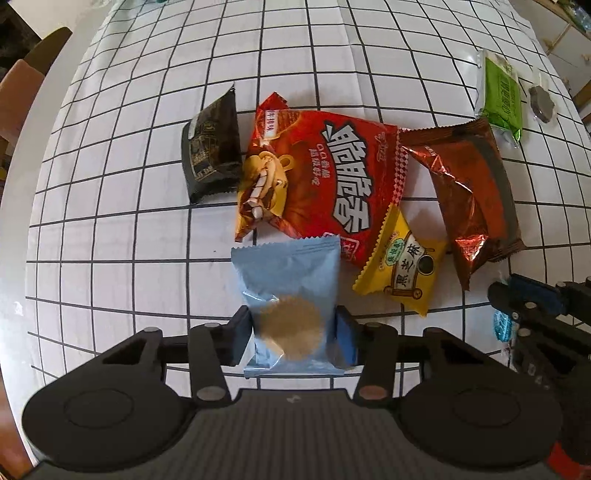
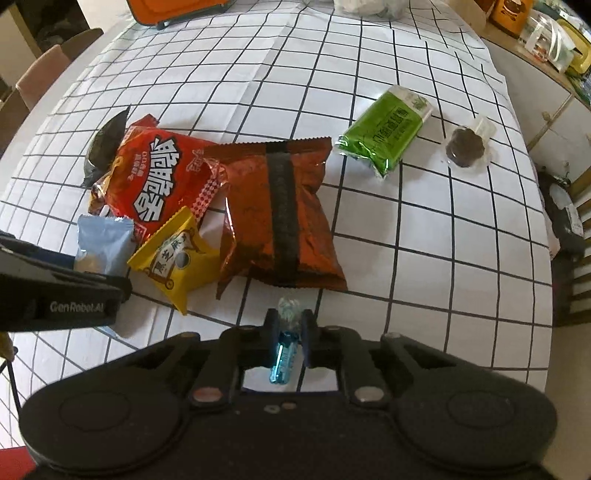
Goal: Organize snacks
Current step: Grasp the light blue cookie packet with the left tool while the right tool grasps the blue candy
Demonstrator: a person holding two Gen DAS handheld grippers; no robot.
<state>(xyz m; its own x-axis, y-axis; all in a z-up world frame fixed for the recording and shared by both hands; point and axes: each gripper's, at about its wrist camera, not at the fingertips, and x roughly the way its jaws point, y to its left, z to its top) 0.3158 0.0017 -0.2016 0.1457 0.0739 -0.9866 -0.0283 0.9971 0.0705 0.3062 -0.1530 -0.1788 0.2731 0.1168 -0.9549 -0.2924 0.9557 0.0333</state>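
My left gripper (image 1: pixel 292 332) is shut on a light blue biscuit packet (image 1: pixel 288 295) just above the checked tablecloth (image 1: pixel 147 240). My right gripper (image 2: pixel 289 328) is shut on a small blue wrapped candy (image 2: pixel 284 354); it also shows in the left wrist view (image 1: pixel 502 325). Ahead lies a pile: a big red snack bag (image 1: pixel 321 177), a yellow sesame packet (image 1: pixel 402 266), a brown foil bag (image 1: pixel 469 192) and a black packet (image 1: pixel 212 147). The same pile shows in the right wrist view: the red bag (image 2: pixel 159 177), the yellow packet (image 2: pixel 173 258) and the brown bag (image 2: pixel 280 214).
A green packet (image 2: pixel 384 129) and a dark round snack in clear wrap (image 2: pixel 465 146) lie apart at the right. An orange container (image 2: pixel 177 9) stands at the table's far edge. Chairs (image 2: pixel 40 74) stand at the left, and a cluttered counter (image 2: pixel 554 44) at the right.
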